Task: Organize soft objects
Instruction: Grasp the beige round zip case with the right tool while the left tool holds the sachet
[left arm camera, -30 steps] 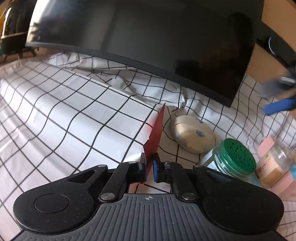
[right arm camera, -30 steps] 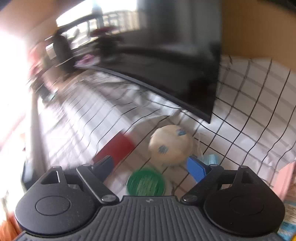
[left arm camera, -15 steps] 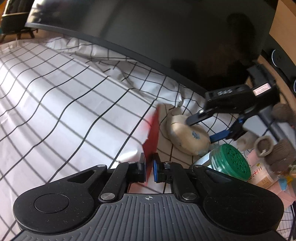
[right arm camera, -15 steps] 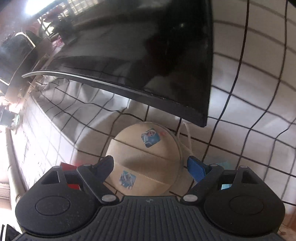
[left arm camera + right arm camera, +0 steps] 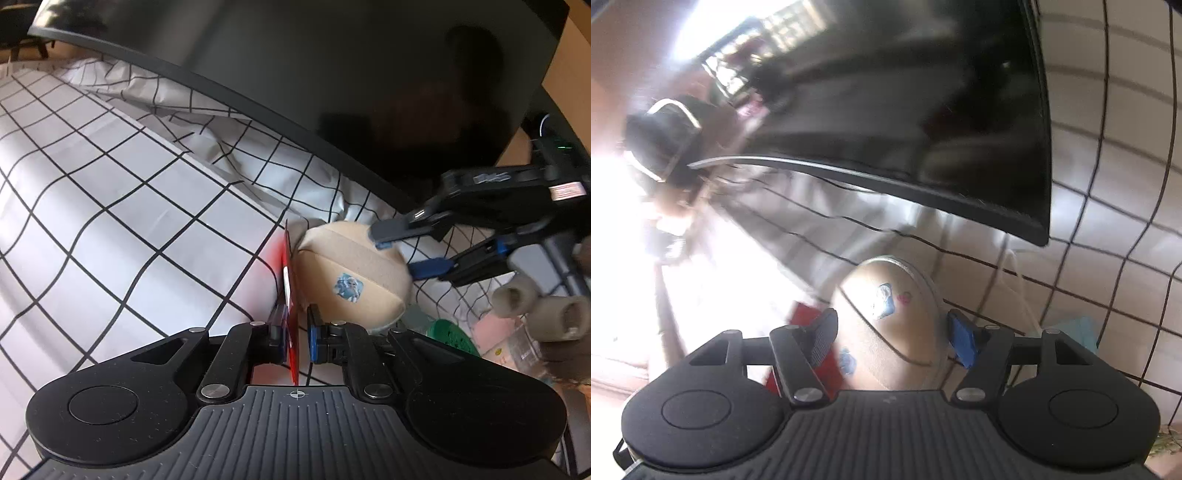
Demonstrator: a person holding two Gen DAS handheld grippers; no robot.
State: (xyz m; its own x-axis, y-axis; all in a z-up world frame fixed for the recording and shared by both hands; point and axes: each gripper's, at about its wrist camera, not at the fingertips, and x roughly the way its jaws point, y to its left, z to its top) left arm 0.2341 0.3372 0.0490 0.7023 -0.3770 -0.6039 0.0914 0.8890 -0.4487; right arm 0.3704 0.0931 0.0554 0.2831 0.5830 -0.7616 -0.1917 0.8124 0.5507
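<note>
A beige cup-shaped face mask with small blue stickers is off the checked cloth, held tilted. My right gripper grips it by its right edge; in the right wrist view the mask fills the gap between the closing pads of the right gripper. My left gripper is shut on a thin red card, held upright on edge beside the mask's left side. The card also shows in the right wrist view.
A large dark monitor hangs over the checked tablecloth. A green-lidded jar and pink packets lie at the right, below the right gripper. A blue item lies on the cloth.
My right gripper has closed on the mask and lifted it off the cloth, toward the red card. My left gripper keeps holding the card.
</note>
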